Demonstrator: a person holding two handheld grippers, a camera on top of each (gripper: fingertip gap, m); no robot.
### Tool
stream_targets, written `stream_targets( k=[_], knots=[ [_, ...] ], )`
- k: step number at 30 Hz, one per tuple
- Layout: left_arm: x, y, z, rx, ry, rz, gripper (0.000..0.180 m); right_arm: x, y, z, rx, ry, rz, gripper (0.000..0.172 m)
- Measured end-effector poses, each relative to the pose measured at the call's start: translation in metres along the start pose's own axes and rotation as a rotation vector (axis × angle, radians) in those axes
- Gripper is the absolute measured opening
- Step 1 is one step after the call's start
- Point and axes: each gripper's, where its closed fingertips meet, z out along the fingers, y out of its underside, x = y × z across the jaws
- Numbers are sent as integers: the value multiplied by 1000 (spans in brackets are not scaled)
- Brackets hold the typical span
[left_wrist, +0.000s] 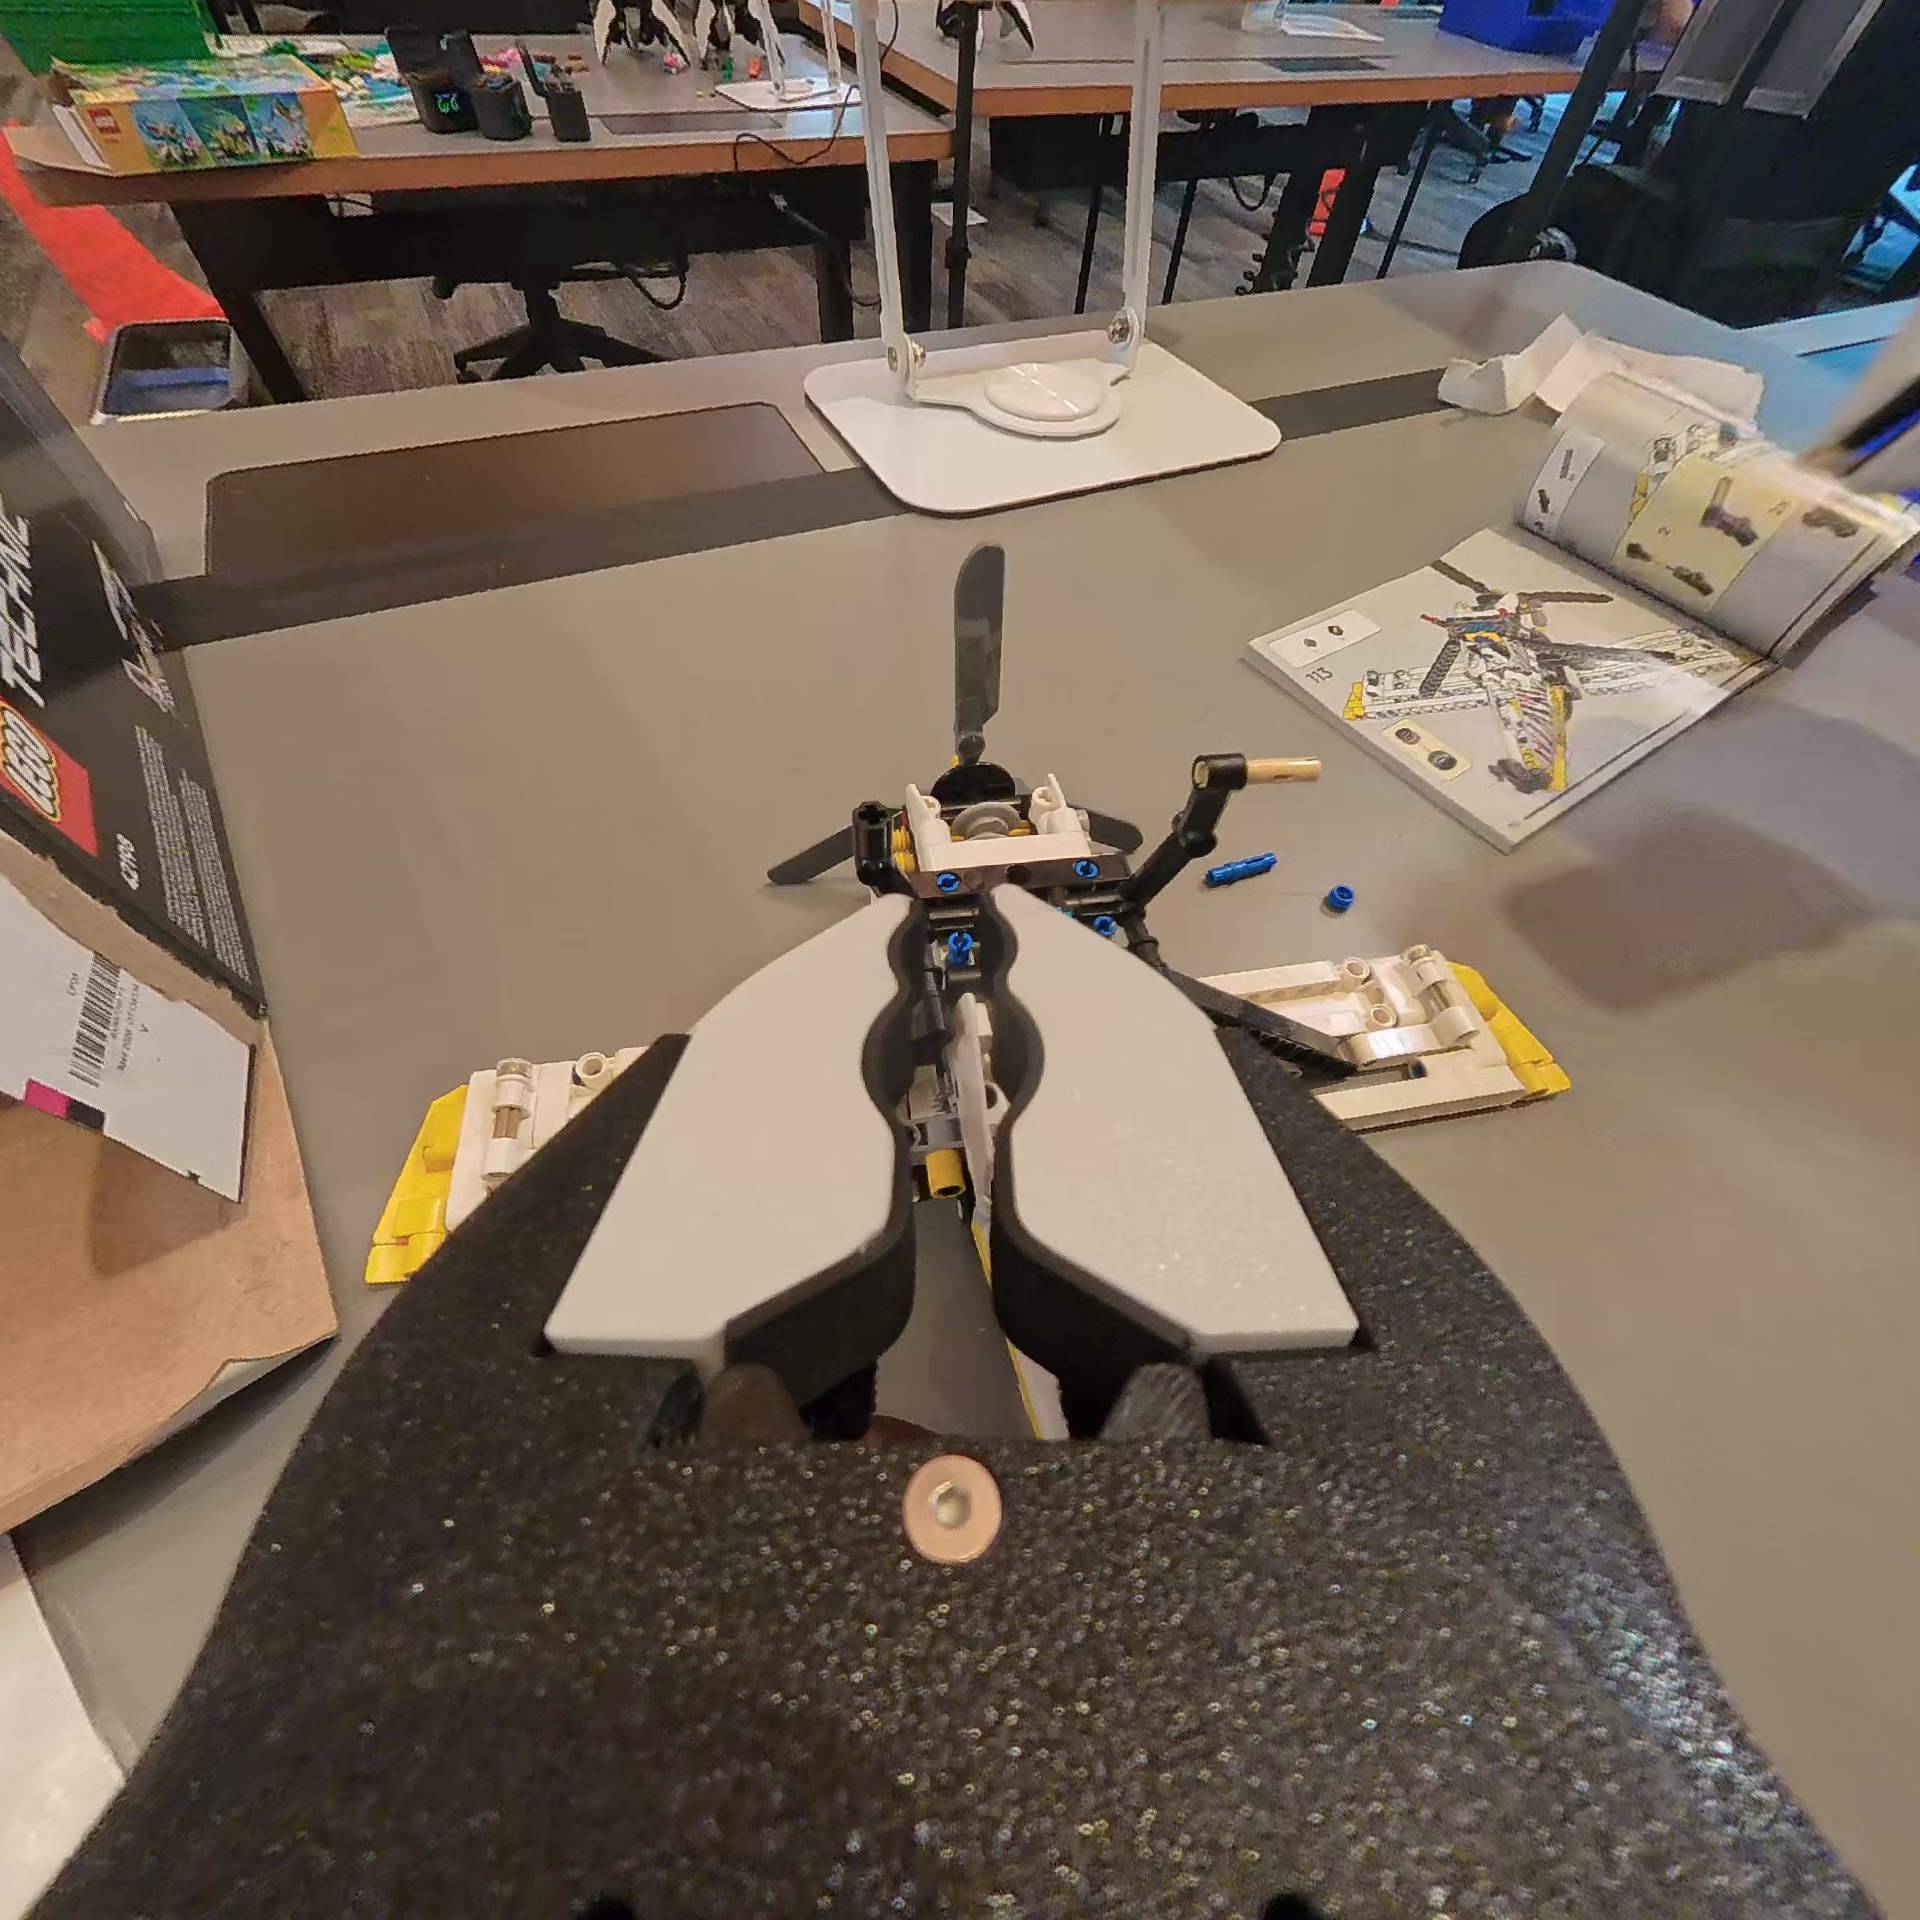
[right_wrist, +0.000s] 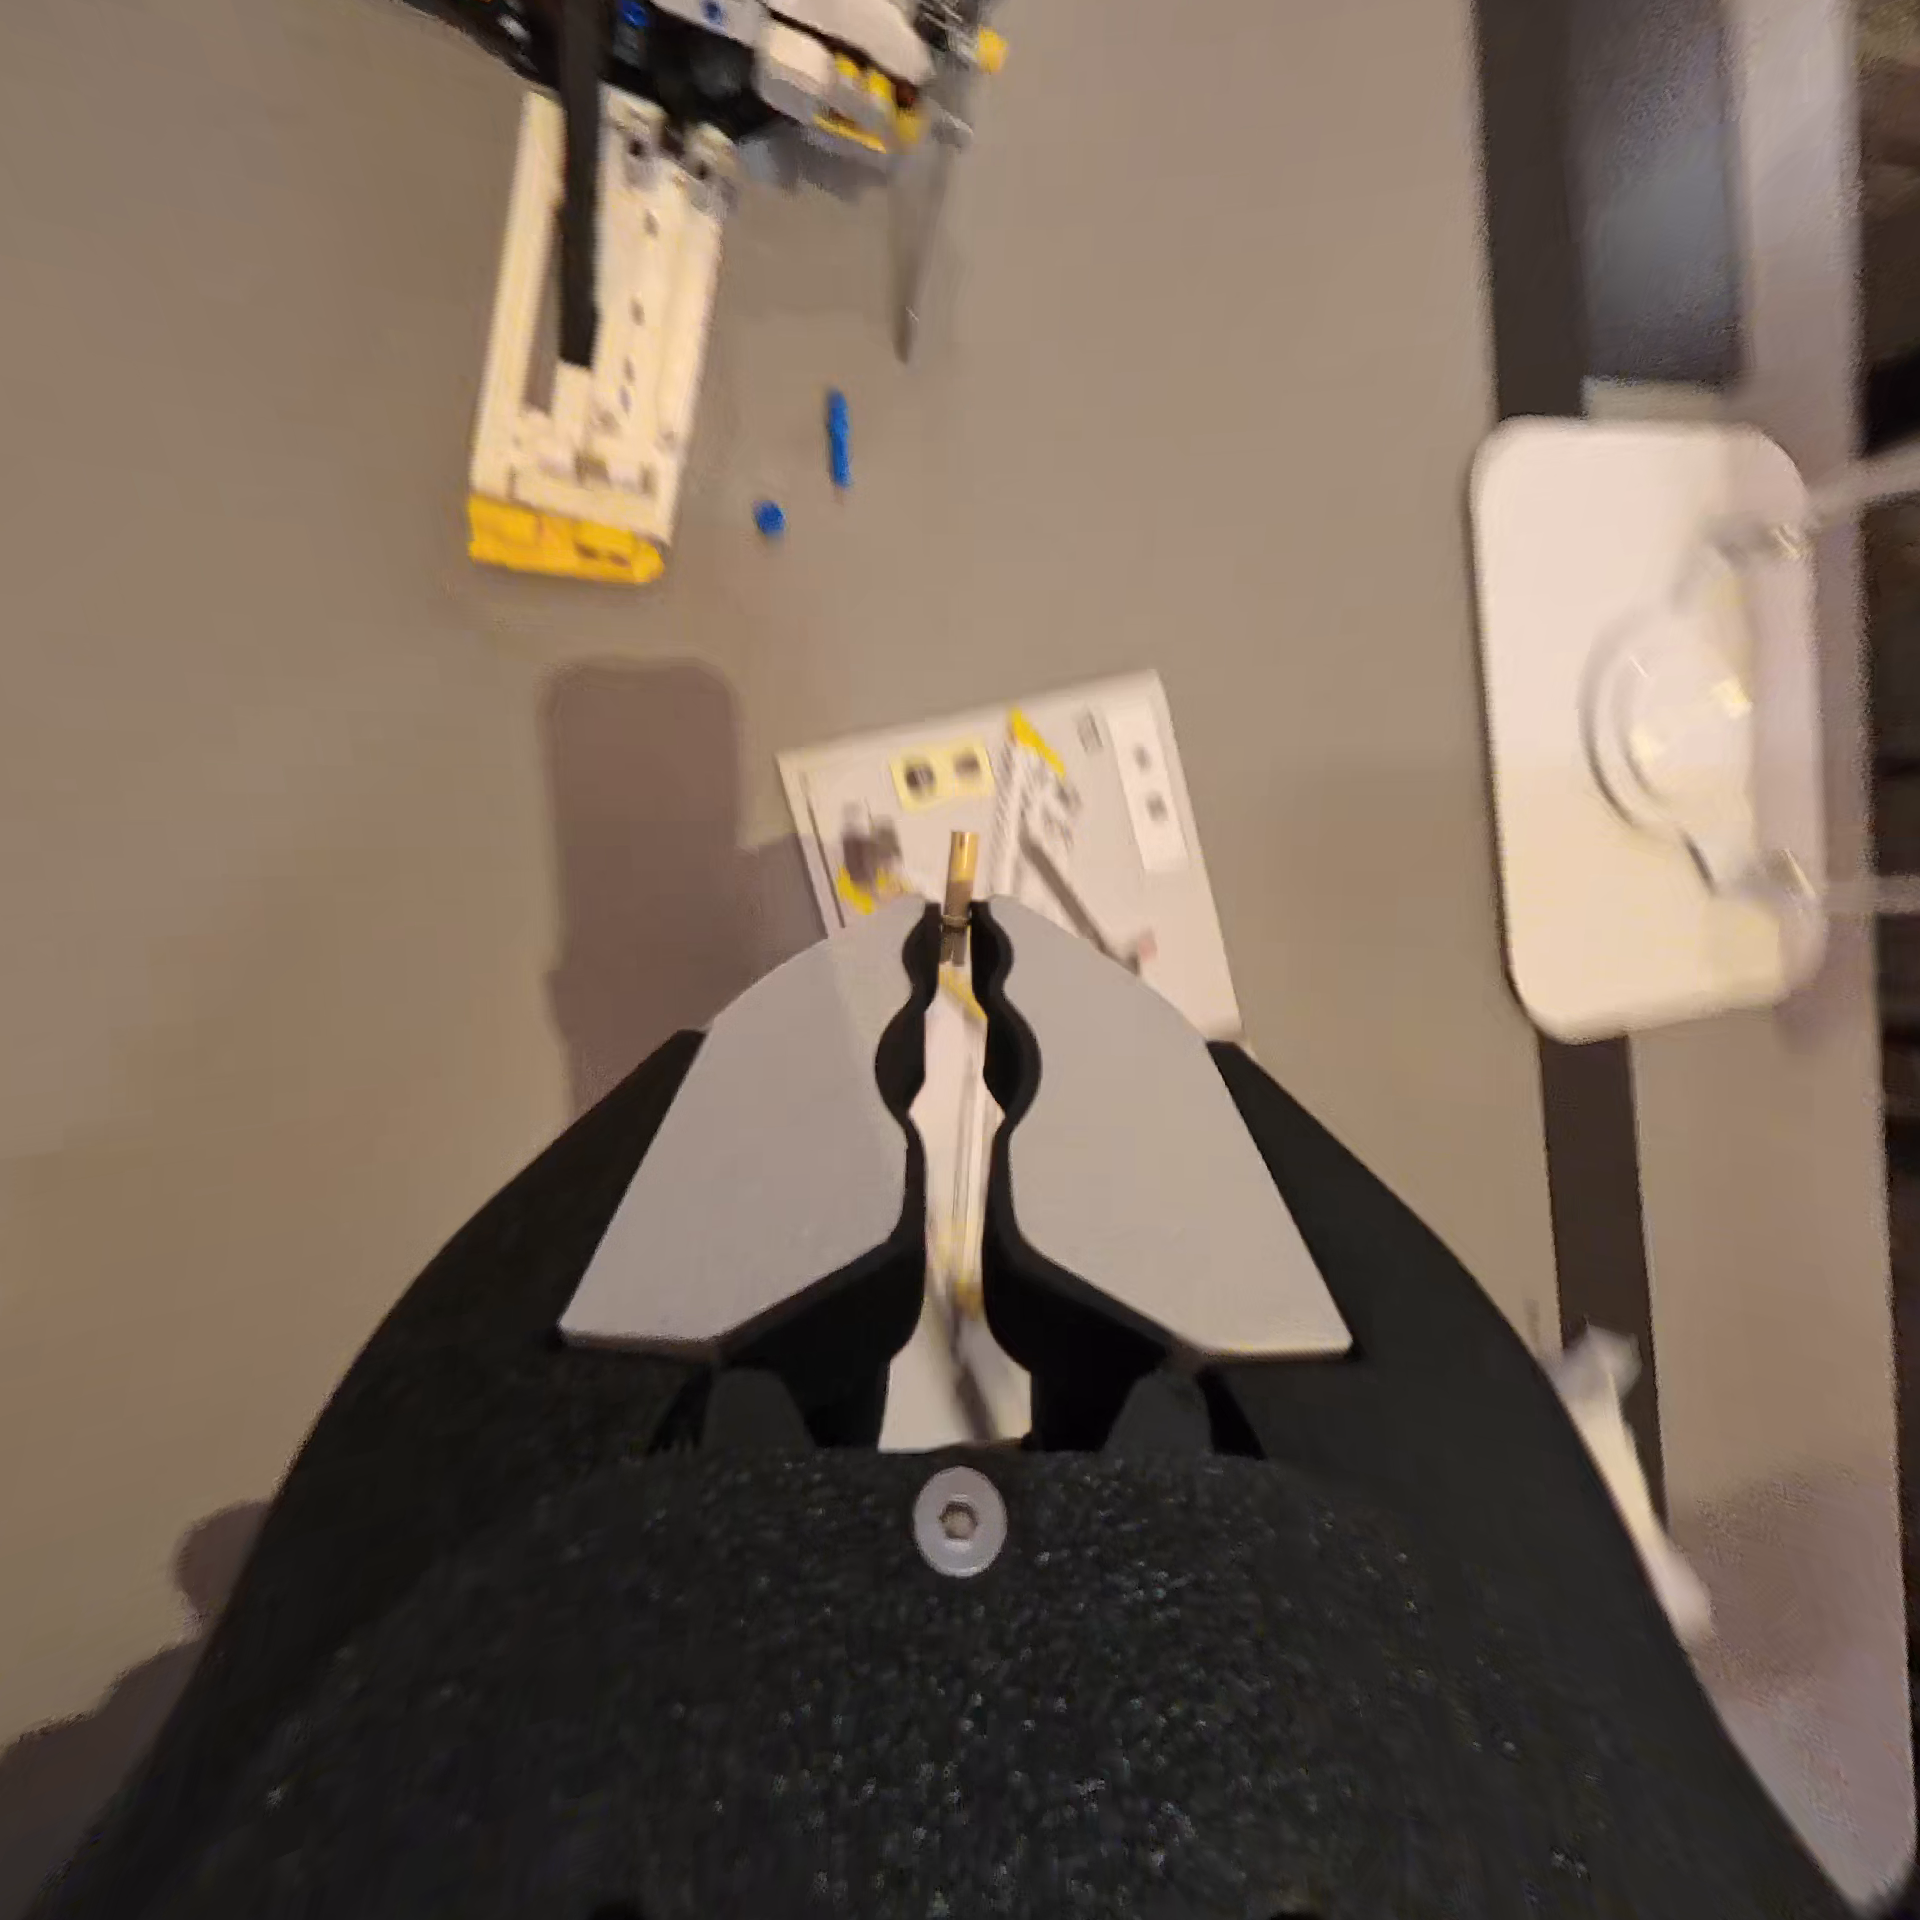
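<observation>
My left gripper is shut on the body of a brick-built plane model that rests on the grey table. The model has a black propeller, white and yellow wings, and a black crank with a tan pin on its right. My right gripper is shut on a small tan pin that sticks out past the fingertips. It hovers above an open instruction booklet. That view is blurred. The model lies far off at its top left.
A blue pin and a small blue bush lie right of the model. The booklet and a crumpled tissue are at the far right. A white lamp base stands behind. A black box on cardboard stands at the left. Tip to tip, the grippers are about 25 centimeters apart. Both grippers' tips are roughly 15 centimeters from the small blue bush. The right camera catches it too, in the right wrist view.
</observation>
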Motion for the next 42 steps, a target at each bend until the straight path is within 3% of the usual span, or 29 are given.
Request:
stream_targets(
  k=[9,12,16,26,42],
  knots=[
    [-1,-3,-2,15,3,-14,10,32,202,-182,-196,388,475,5],
    [-3,-4,-3,19,-6,-14,10,26,254,-208,-226,407,606,5],
    [-8,-4,-3,35,-22,-31,10,14,301,-206,-279,389,688,5],
    [-18,-6,-2,75,-46,-26,10,1,331,-182,-260,316,719,6],
    [-17,-3,0,68,-52,-15,10,0,340,-168,-266,279,713,6]
  ],
)
